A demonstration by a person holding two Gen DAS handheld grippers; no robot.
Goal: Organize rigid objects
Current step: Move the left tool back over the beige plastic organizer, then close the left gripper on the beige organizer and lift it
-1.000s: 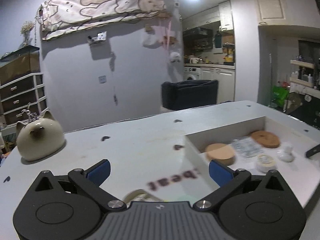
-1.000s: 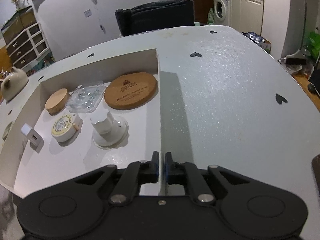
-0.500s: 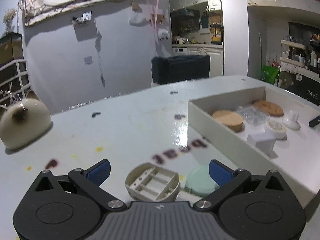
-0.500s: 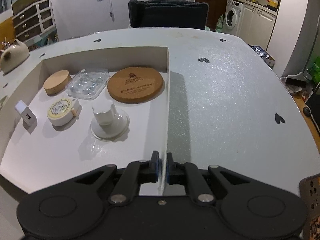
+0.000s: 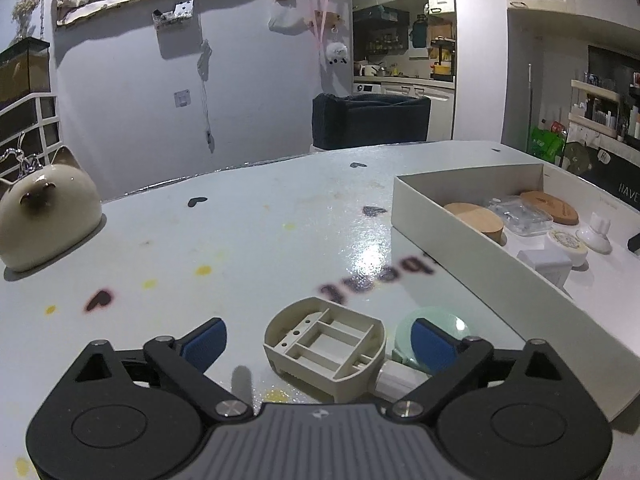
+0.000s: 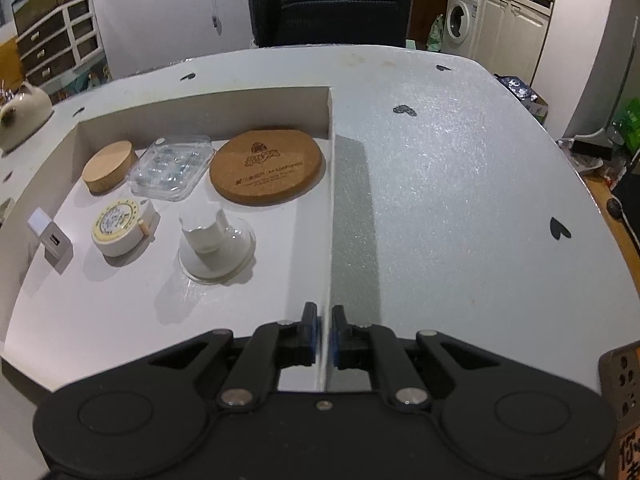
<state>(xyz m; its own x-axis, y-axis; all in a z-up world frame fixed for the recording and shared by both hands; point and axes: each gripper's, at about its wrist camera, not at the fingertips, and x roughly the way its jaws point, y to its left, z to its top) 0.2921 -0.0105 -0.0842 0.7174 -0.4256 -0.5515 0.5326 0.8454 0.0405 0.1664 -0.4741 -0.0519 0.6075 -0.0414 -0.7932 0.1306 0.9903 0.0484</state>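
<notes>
My left gripper [image 5: 318,342] hangs low over the table, its jaws closing. A beige ribbed plastic piece [image 5: 324,354] lies between the blue pads, which stand apart from it. A mint-green disc [image 5: 454,320] lies partly behind the right finger. My right gripper [image 6: 325,332] is shut on the right wall of the white box [image 6: 330,200]. In the box lie a cork coaster [image 6: 266,166], a wooden lid [image 6: 108,166], a clear blister pack [image 6: 172,166], a round tape measure [image 6: 120,226], a white charger [image 6: 50,238] and a suction cup [image 6: 216,244].
A cat-shaped ceramic pot [image 5: 44,216] stands at the table's far left. A dark chair [image 5: 370,120] sits behind the far edge. The box's near wall [image 5: 480,264] runs just right of my left gripper. The table's right edge [image 6: 600,208] drops to the floor.
My left gripper has sunk and tipped toward the table, bringing the beige piece and the green disc between its fingers; the fingers have drawn in slightly. The right gripper keeps its hold.
</notes>
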